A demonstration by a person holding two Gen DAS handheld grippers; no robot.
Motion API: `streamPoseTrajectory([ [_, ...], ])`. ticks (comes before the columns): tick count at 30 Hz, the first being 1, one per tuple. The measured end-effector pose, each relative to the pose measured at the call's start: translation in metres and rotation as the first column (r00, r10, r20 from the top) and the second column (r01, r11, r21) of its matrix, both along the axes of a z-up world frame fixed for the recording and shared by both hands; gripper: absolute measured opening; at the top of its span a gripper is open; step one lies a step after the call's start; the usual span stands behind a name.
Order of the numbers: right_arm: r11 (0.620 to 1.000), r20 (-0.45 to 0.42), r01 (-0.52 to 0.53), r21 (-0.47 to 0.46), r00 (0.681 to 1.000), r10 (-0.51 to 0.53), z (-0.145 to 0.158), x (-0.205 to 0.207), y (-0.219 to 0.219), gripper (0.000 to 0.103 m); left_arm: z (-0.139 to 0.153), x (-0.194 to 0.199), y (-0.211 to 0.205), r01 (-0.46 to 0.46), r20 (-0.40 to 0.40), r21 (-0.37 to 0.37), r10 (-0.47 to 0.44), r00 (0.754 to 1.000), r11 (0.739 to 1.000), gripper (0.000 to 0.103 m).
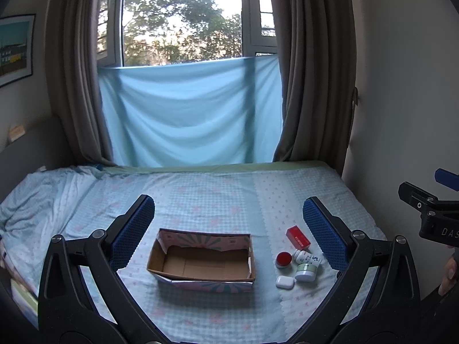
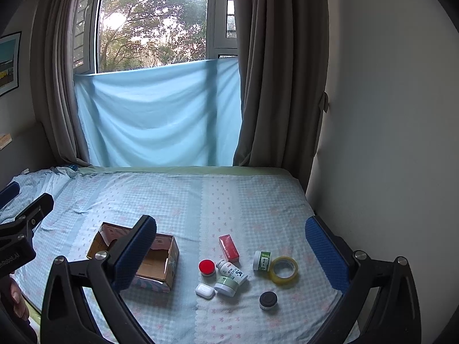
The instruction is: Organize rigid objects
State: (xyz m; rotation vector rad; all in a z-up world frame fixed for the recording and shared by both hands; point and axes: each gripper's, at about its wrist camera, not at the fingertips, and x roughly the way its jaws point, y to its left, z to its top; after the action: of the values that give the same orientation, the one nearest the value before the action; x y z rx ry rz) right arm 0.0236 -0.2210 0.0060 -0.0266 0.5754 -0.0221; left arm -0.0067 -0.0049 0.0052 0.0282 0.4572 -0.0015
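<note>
An empty open cardboard box (image 1: 200,261) sits on the bed; it also shows in the right wrist view (image 2: 155,261). To its right lie a red carton (image 2: 229,248), a red-lidded jar (image 2: 207,267), a white bottle (image 2: 232,271), a pale green jar (image 2: 226,285), a white earbud case (image 2: 205,291), a green-labelled jar (image 2: 262,261), a tape roll (image 2: 284,269) and a black-lidded jar (image 2: 268,300). My left gripper (image 1: 229,229) is open above the box. My right gripper (image 2: 231,246) is open above the items. Both are empty.
The bed (image 2: 200,200) has a blue checked sheet. A rumpled blanket (image 1: 37,195) lies at the left. A wall (image 2: 387,143) runs along the bed's right edge. Curtains and a blue cloth (image 1: 186,114) hang behind.
</note>
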Motion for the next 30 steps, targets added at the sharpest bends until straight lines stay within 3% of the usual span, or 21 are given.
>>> streamPoseTrajectory([
  [30,1.0,0.006,-0.003,0.006,1.0,0.003,-0.0037,-0.0033,-0.0025,0.103,0.0024,-0.0049,-0.0024,0.015,0.012,0.004,-0.015,1.0,1.0,0.102],
])
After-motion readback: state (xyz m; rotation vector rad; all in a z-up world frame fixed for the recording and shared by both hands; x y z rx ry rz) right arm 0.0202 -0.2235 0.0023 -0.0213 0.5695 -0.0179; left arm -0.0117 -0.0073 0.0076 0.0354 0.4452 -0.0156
